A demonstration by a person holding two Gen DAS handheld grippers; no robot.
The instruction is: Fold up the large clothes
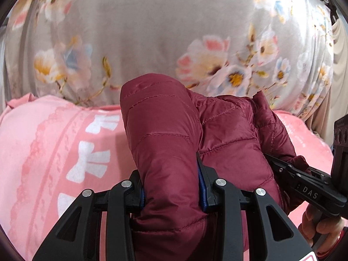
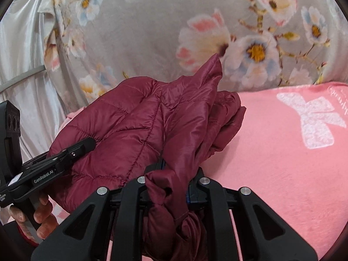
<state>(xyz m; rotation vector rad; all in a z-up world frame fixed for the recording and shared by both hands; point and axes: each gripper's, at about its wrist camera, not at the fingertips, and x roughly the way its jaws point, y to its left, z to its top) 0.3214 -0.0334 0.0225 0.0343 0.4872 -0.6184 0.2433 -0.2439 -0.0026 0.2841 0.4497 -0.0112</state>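
Left gripper clamps thick jacket fold; right gripper, at 3 o'clock, pinches thin edge over pink blanket.

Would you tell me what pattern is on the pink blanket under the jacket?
White bows on the pink blanket, with lace-like stripes; clearest in the left wrist view.

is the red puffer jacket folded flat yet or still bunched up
Still bunched up. The jacket hangs in loose lumps above the pink blanket, pinched by the left gripper and right gripper.
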